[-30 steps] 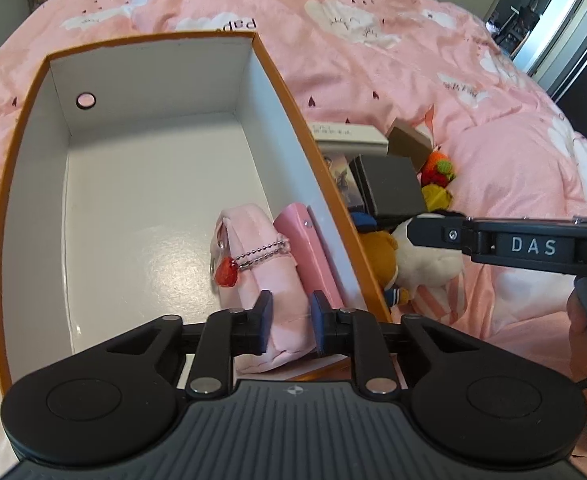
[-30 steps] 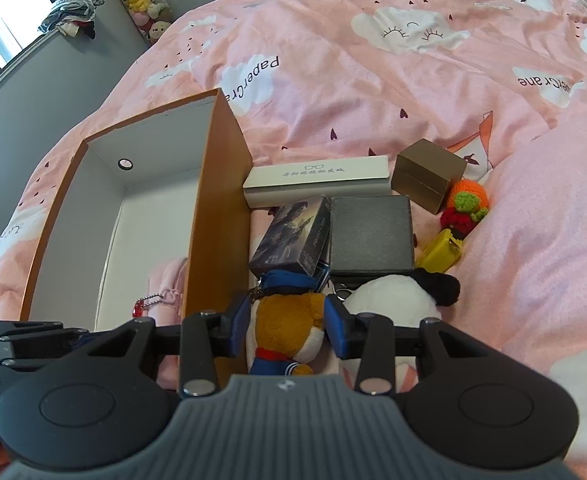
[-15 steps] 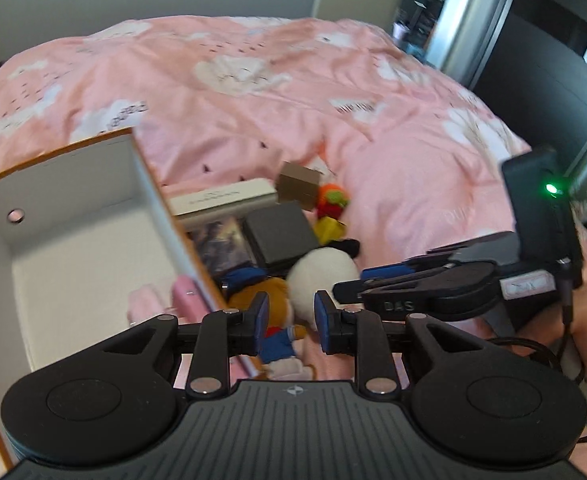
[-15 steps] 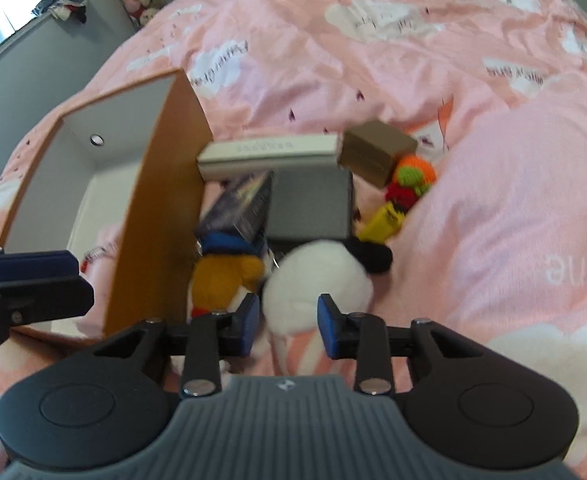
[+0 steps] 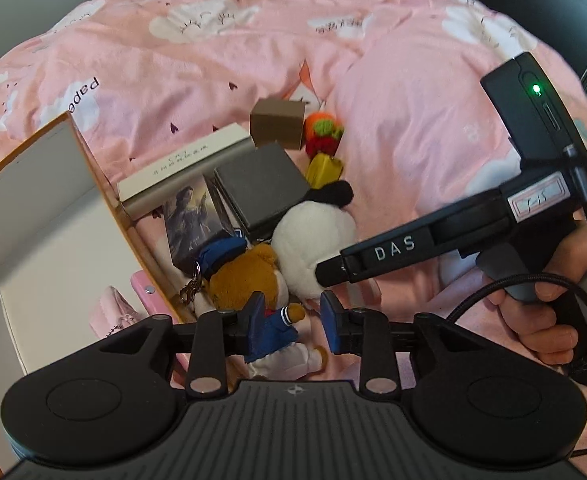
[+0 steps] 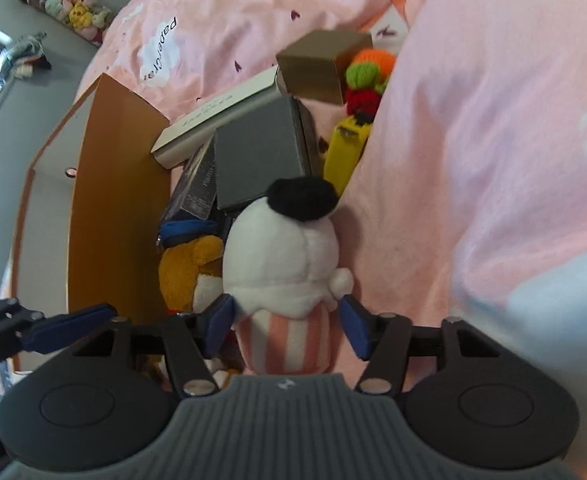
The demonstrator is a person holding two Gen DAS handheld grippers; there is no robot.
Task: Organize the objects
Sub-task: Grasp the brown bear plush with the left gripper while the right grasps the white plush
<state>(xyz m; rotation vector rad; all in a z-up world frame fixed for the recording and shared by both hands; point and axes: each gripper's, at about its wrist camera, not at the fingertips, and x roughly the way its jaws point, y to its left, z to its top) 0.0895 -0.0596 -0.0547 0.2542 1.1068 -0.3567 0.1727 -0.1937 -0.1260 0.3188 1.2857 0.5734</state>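
A brown bear plush (image 5: pixel 249 276) in a blue hat and jacket lies beside the orange box (image 5: pixel 93 184). Against it lies a white plush (image 6: pixel 281 256) with a black ear and a pink-striped body. My left gripper (image 5: pixel 293 320) hangs over the bear with its jaws opening. The bear's blue jacket is between them and the right pad stands apart from it. My right gripper (image 6: pixel 287 324) straddles the white plush's striped body, its jaws opening, with a gap at the right pad. One of its fingers (image 5: pixel 373 256) reaches across the white plush.
The box holds a pink pouch (image 5: pixel 113 312) and a pink case (image 5: pixel 141 284). Beyond the plushes lie a long white box (image 5: pixel 189 168), a picture box (image 5: pixel 193 216), a dark grey box (image 5: pixel 261 188), a brown box (image 5: pixel 277 120), a knitted toy (image 5: pixel 325 132) and a yellow item (image 5: pixel 323 166). A pink quilt bulges at right.
My left gripper moved right, from over the box's inside to over the bear. My right gripper dropped close onto the white plush. Both pairs of jaws stand wider than before.
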